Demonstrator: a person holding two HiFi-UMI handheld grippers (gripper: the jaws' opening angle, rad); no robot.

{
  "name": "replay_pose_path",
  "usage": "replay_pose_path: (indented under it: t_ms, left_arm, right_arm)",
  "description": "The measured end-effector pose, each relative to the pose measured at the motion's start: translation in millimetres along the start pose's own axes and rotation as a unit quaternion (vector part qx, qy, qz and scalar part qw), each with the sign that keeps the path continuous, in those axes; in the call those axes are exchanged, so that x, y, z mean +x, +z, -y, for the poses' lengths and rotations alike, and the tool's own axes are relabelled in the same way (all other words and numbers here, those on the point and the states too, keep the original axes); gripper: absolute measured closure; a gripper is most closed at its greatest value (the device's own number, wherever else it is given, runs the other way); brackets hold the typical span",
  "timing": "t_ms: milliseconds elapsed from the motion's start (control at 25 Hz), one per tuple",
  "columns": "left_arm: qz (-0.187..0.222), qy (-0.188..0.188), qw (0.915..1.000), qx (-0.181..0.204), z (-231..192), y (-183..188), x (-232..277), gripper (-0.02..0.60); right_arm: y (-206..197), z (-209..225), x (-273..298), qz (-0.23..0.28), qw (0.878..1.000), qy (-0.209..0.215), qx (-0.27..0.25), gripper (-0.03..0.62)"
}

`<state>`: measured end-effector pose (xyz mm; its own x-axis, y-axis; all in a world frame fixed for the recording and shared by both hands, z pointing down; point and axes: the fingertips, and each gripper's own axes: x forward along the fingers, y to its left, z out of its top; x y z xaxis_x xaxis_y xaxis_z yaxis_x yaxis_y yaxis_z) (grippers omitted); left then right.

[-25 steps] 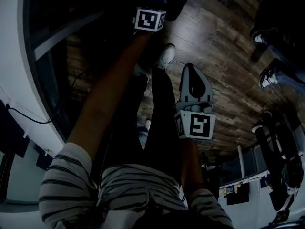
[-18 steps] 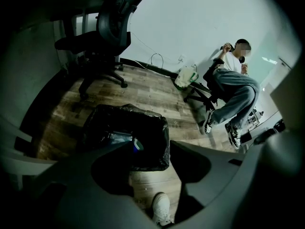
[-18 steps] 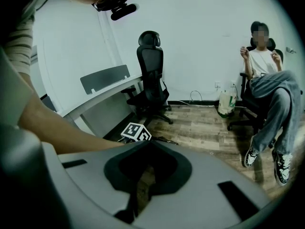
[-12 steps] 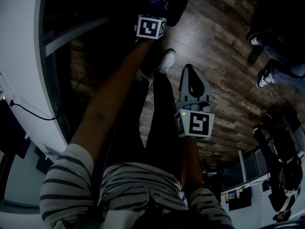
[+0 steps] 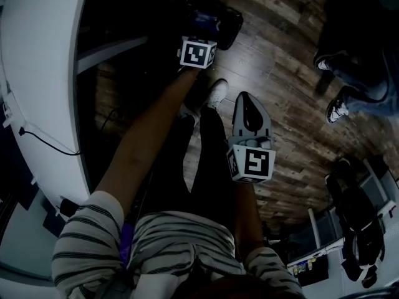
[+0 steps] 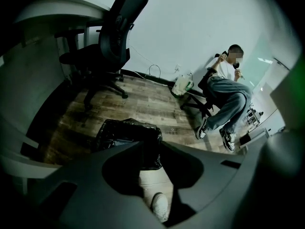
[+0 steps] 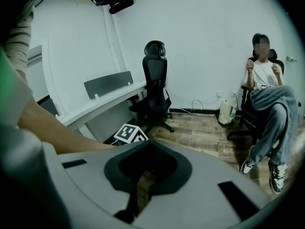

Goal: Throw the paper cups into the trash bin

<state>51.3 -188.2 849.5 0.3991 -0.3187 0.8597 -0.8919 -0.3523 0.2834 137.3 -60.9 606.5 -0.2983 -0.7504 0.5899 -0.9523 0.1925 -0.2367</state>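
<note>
No paper cup shows in any view. The trash bin (image 6: 125, 136), lined with a black bag, stands on the wood floor right under my left gripper (image 6: 150, 146). That gripper's jaws are closing, with a gap still between them and nothing in it. Through the gap I see only the bin's edge and the person's shoe (image 6: 160, 206). In the head view the left gripper's marker cube (image 5: 198, 53) hangs just short of the bin (image 5: 211, 18). My right gripper (image 5: 246, 98) is held lower and nearer the body, over bare floor, with its jaws together and nothing in them.
A white curved desk (image 5: 43, 73) runs along the left. A black office chair (image 6: 110, 46) stands beyond the bin. A person sits on a chair (image 6: 228, 92) at the far right, with a white bag (image 6: 182, 85) by the wall. Open wood floor (image 5: 280, 55) lies to the right.
The head view has swung, so the desk fills more of the left. Both grippers keep nearly the same places over the bin and floor.
</note>
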Motion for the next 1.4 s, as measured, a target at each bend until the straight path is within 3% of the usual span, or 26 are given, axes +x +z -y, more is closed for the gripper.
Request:
replay_pose_path:
  t_ms: [480,1400]
  left_arm:
    - [0.036,-0.003,0.9993,0.001,13.7,23.9,-62.1,0.555]
    - [0.141,-0.034,0.9894,0.001,40.6,77.6,-224.9,0.558]
  right_arm:
    - [39.8,-15.0,-4.5,0.027,1.000,0.003,-0.014,0.583]
    - [120.7,-61.4,-49.6,0.075,0.997,0.006,-0.032,0.583]
